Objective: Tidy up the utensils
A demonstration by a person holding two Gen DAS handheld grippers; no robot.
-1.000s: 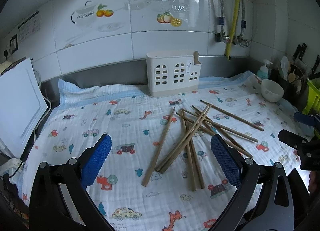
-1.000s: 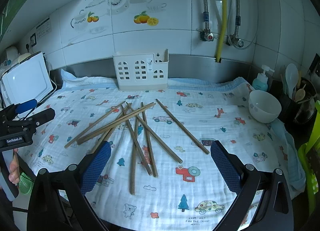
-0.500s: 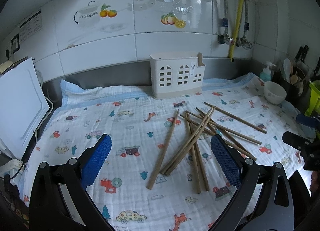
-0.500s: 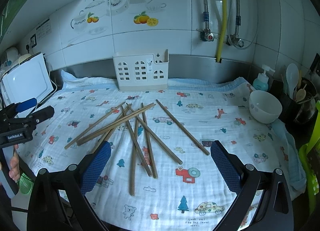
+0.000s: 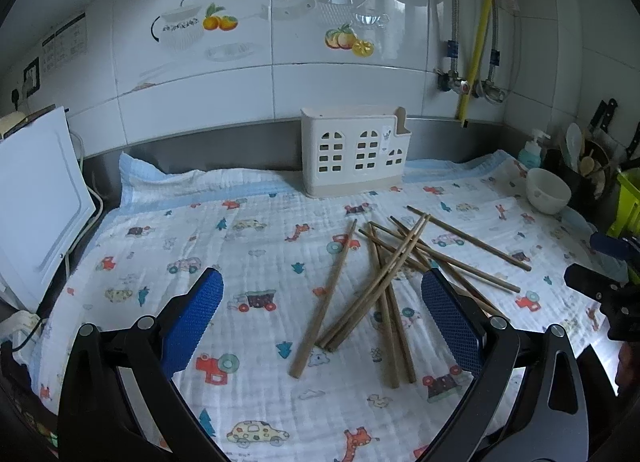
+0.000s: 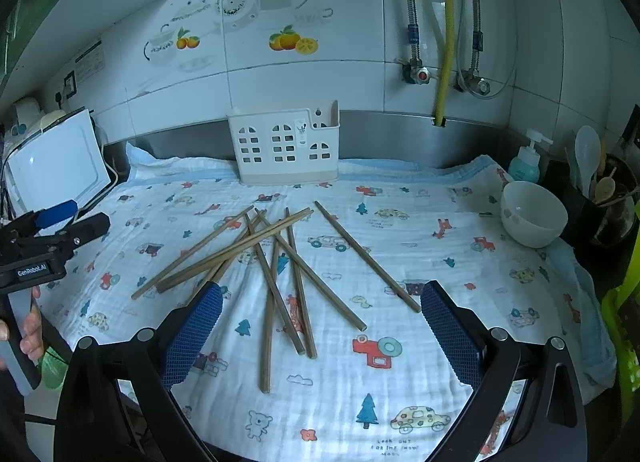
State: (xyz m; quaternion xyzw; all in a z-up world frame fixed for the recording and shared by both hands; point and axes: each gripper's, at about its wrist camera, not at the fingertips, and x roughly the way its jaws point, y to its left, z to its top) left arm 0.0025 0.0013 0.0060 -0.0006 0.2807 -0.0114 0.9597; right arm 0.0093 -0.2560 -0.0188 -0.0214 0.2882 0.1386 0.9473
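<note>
Several wooden chopsticks [image 5: 376,286] lie crossed in a loose pile on the printed cloth; they also show in the right wrist view [image 6: 276,258]. A white slotted utensil holder [image 5: 354,152] stands upright against the back wall, also in the right wrist view [image 6: 286,148]. My left gripper [image 5: 320,318] is open and empty, above the cloth in front of the pile's left side. My right gripper [image 6: 320,322] is open and empty, over the near ends of the chopsticks. Each gripper shows at the edge of the other's view, the right one [image 5: 604,282] and the left one [image 6: 52,234].
A white bowl [image 6: 532,214] sits at the right of the cloth, with a soap bottle [image 6: 526,164] and a dark jar of spoons [image 6: 608,202] behind it. A white board [image 5: 32,214] leans at the left. Pipes and a yellow hose [image 6: 446,34] run down the tiled wall.
The left gripper has drifted slightly left and back, so the pile and holder sit further right in its view. The right gripper has barely moved. Both stay open.
</note>
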